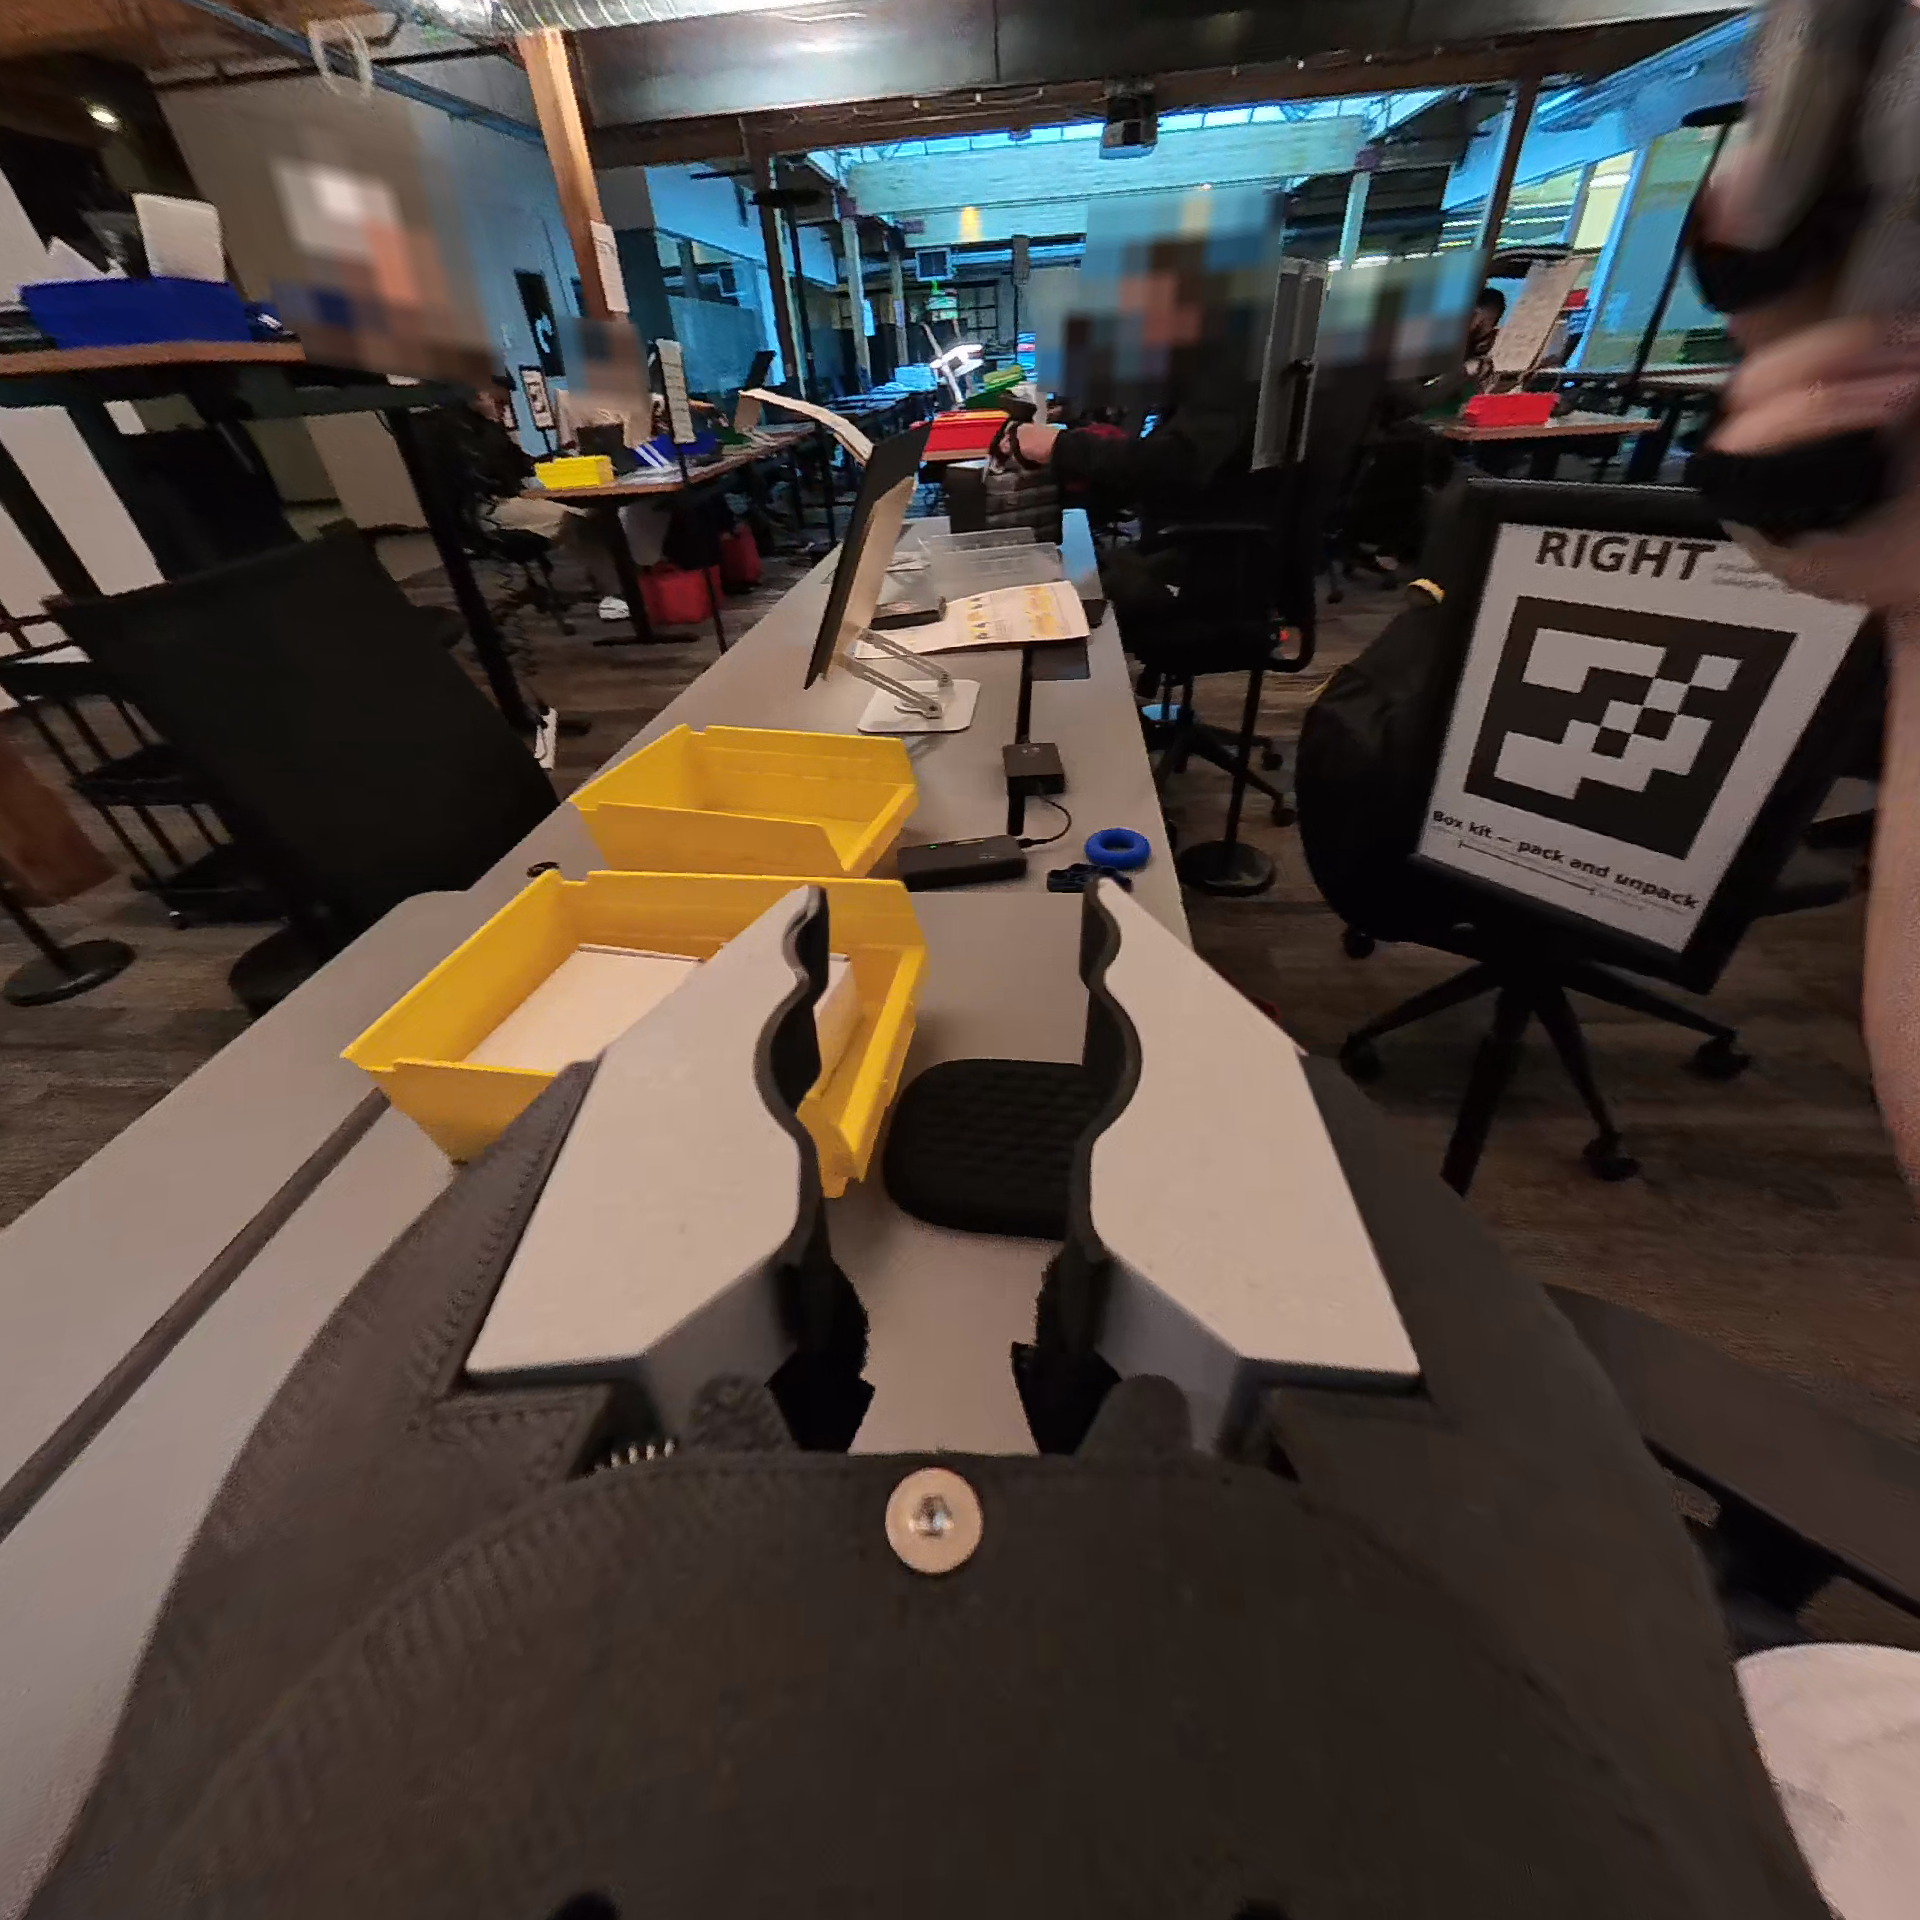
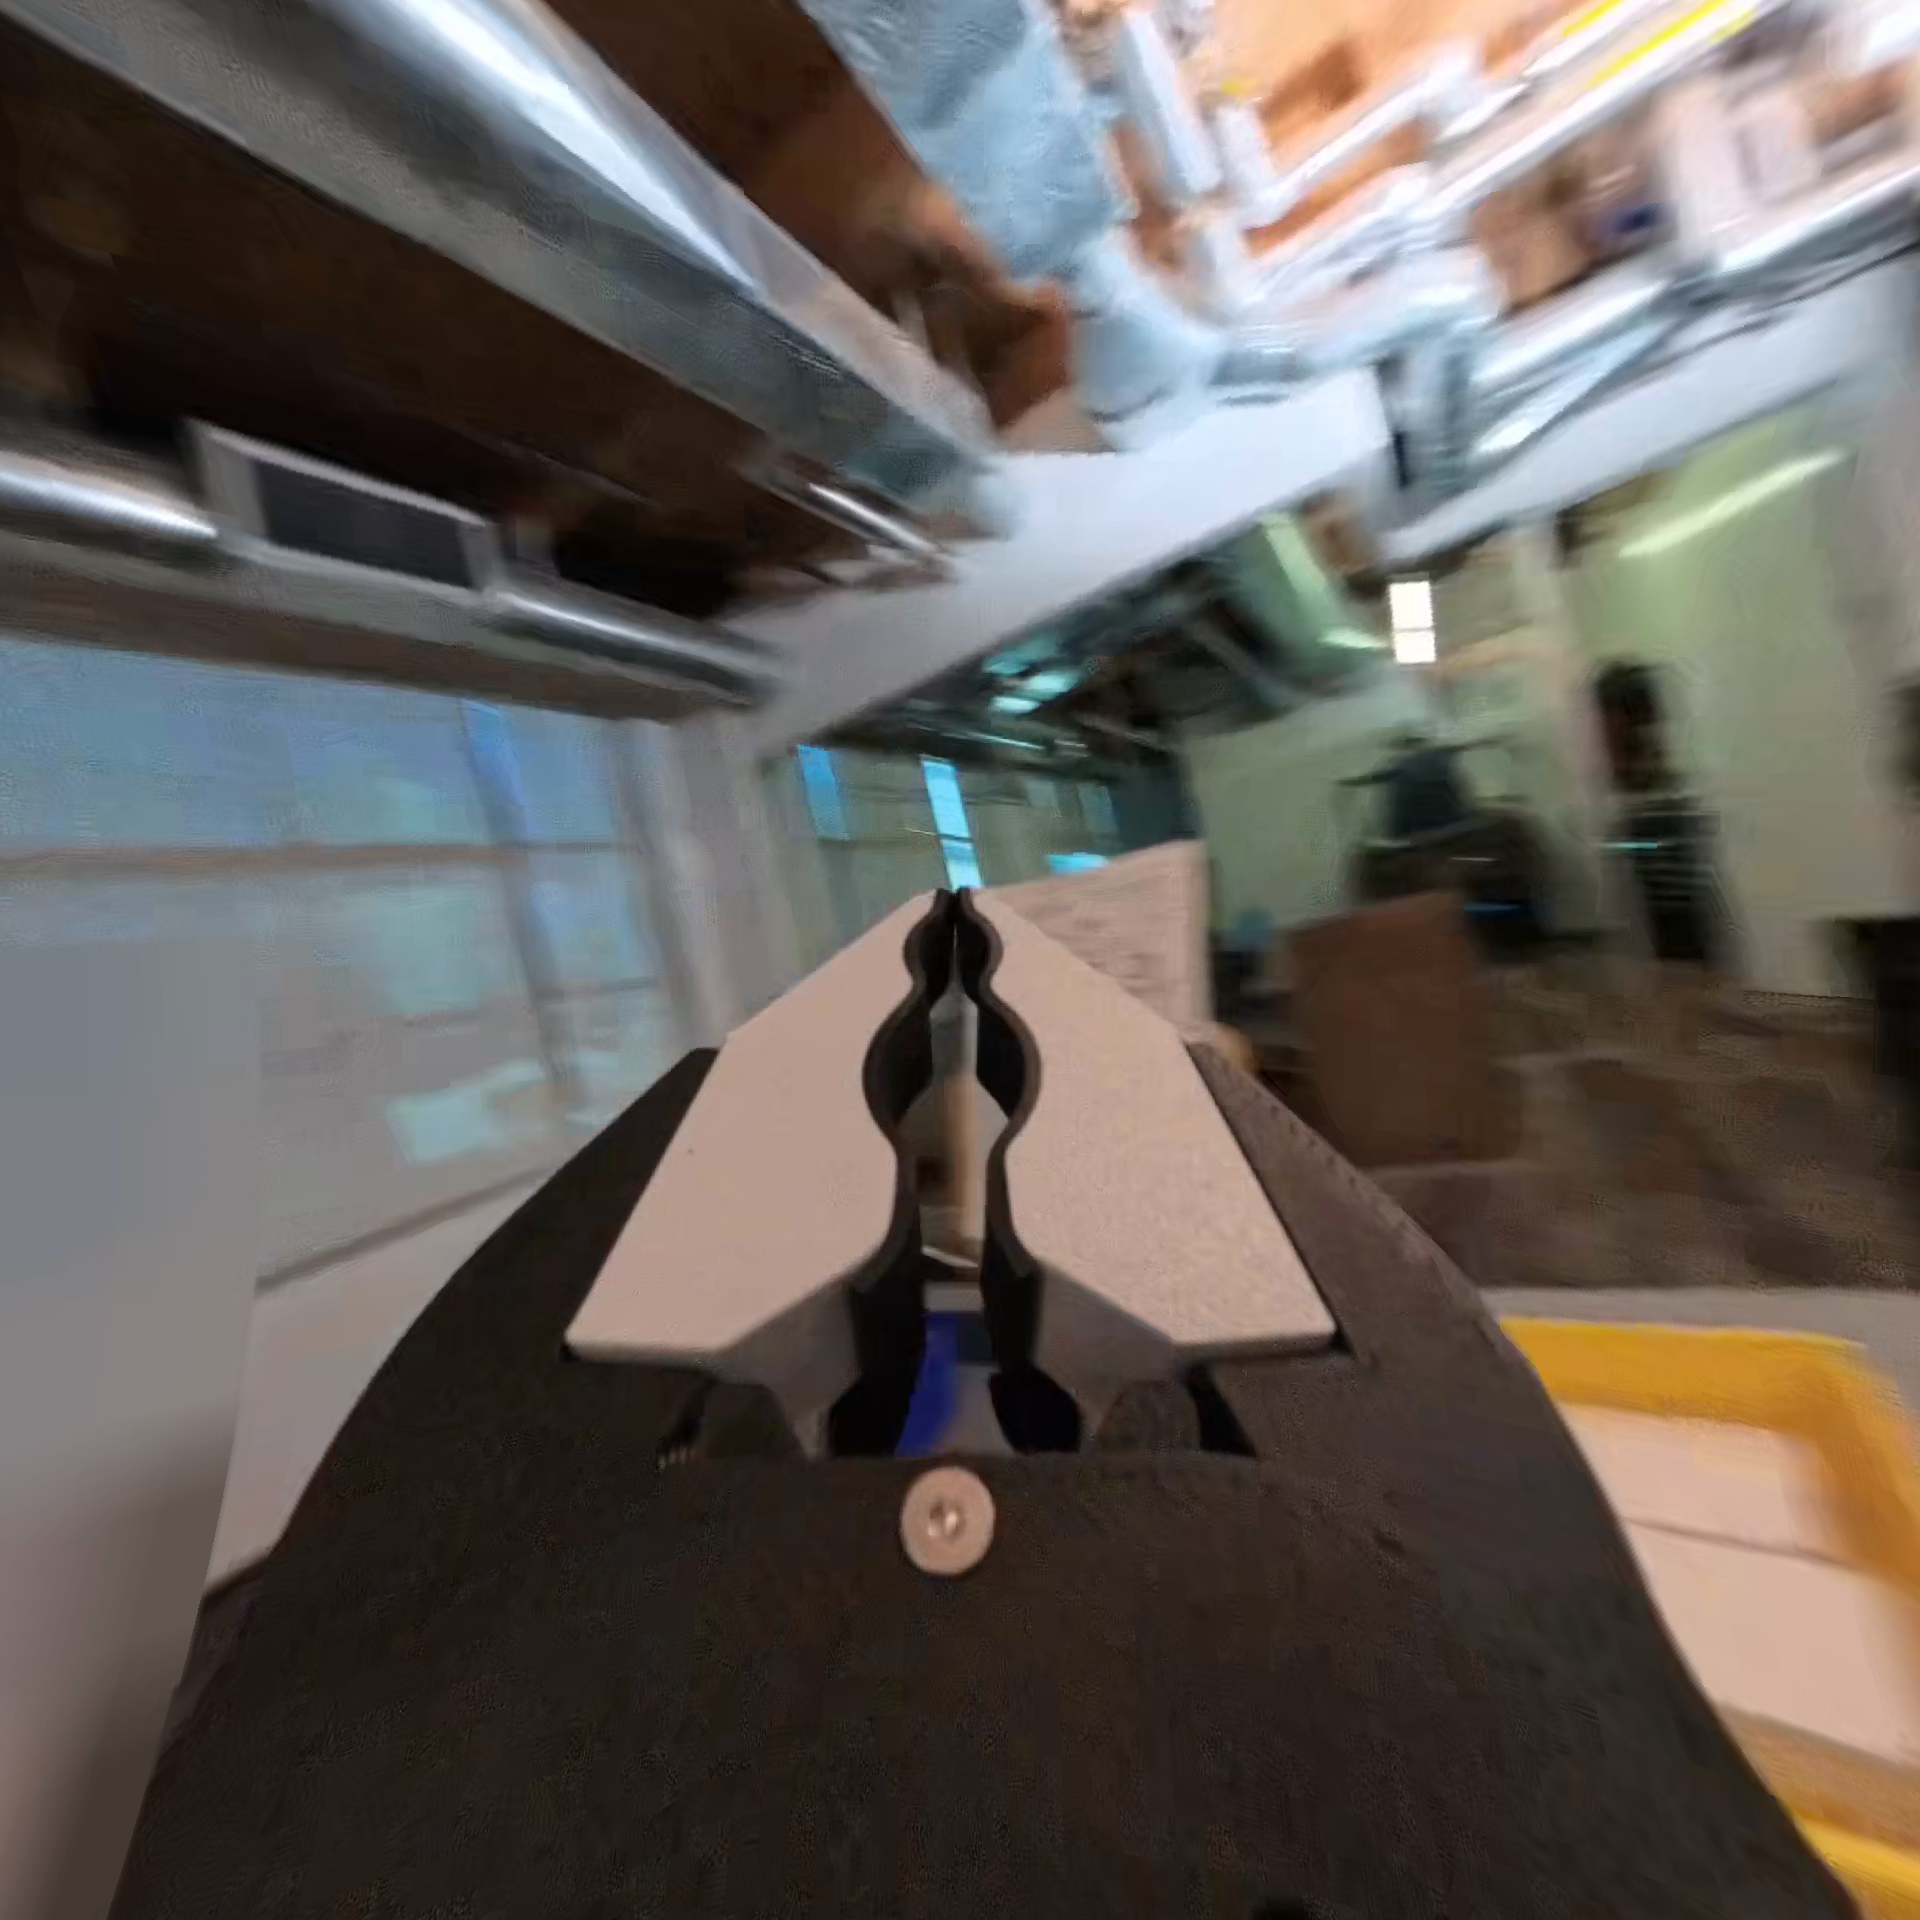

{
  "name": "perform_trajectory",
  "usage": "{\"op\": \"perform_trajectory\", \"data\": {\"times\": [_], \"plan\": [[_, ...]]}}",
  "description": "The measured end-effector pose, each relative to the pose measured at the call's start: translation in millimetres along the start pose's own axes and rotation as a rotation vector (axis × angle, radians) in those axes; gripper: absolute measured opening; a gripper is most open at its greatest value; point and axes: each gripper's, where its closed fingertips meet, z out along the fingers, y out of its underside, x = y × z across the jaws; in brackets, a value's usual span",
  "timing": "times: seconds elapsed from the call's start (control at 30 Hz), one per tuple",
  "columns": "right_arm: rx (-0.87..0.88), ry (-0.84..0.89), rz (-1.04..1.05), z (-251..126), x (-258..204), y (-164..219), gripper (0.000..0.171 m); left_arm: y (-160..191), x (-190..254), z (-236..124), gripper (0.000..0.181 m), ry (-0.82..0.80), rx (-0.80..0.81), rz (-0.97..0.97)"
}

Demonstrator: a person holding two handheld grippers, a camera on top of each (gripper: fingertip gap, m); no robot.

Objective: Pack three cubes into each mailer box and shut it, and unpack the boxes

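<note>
My left gripper [image 1: 954, 914] is open and empty, held above the grey table [image 1: 997, 956]. Ahead of it to the left stands a yellow bin [image 1: 488, 1029] with flat white mailer boxes [image 1: 582, 1003] inside. A second yellow bin [image 1: 748, 795] behind it looks empty. No cubes show. My right gripper [image 2: 954, 902] is shut with nothing between its fingers and points up toward the ceiling; that view is blurred. A yellow bin [image 2: 1839, 1392] with white boxes [image 2: 1704, 1621] shows at its lower right. The right gripper's body and a hand [image 1: 1808, 374] show at the left wrist view's upper right.
A black oval pad [image 1: 987, 1143] lies on the table between my left fingers. Farther on are black devices with cables [image 1: 961, 862], a blue ring [image 1: 1117, 847] and a monitor on a stand [image 1: 873, 582]. A framed marker sign [image 1: 1631, 727] rests on an office chair at right. The tips of one gripper are about 30 centimetres away from the tips of the other.
</note>
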Motion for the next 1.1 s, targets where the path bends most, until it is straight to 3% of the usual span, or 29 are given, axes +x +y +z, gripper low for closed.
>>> {"op": "perform_trajectory", "data": {"times": [0.07,0.17,0.2,0.27,0.3,0.33,0.4,0.47,0.57,0.73,0.83,1.0,1.1], "plan": [[-0.183,0.371,-0.420,8.2,68.4,-1.6,0.000,-0.4,-6.2,-3.7,0.048,-0.039,-0.003,0.020],[-0.501,0.611,-0.912,-12.5,118.1,25.3,0.000,-0.6,-21.1,-8.9,0.052,-0.124,-0.018,0.074],[-0.574,0.576,-0.909,-19.7,123.4,50.7,0.000,-0.1,-28.3,-10.3,0.053,-0.158,-0.027,0.090],[-0.659,0.276,-0.526,-21.5,101.3,125.2,0.000,2.9,-43.2,-14.5,0.057,-0.215,-0.052,0.104],[-0.620,0.225,-0.380,-21.2,99.4,142.3,0.000,4.4,-51.3,-19.0,0.061,-0.243,-0.071,0.104],[-0.583,0.239,-0.366,-21.8,111.2,153.7,0.000,4.8,-62.0,-27.2,0.065,-0.286,-0.088,0.107],[-0.591,0.367,-0.574,-27.3,160.9,172.4,0.000,2.5,-90.8,-57.9,0.070,-0.429,-0.116,0.121],[-0.679,0.419,-0.666,-28.0,208.8,198.5,0.019,2.9,-118.4,-103.9,0.077,-0.577,-0.156,0.096],[-0.800,0.458,-0.528,-21.7,272.3,233.8,0.055,28.1,-149.0,-189.6,0.091,-0.768,-0.285,-0.008],[-0.920,0.568,-0.507,-13.1,371.1,261.1,0.064,124.3,-179.6,-353.5,0.110,-1.184,-0.554,-0.220],[-1.040,0.575,-0.454,-15.9,408.0,288.5,0.064,177.0,-172.9,-394.6,0.112,-1.246,-0.561,-0.392],[-1.147,0.547,-0.291,-24.2,429.7,328.8,0.047,229.9,-170.3,-427.7,0.110,-1.361,-0.578,-0.489],[-1.164,0.512,-0.306,-24.9,435.4,342.2,0.020,249.4,-170.5,-441.8,0.099,-1.404,-0.568,-0.543]]}}
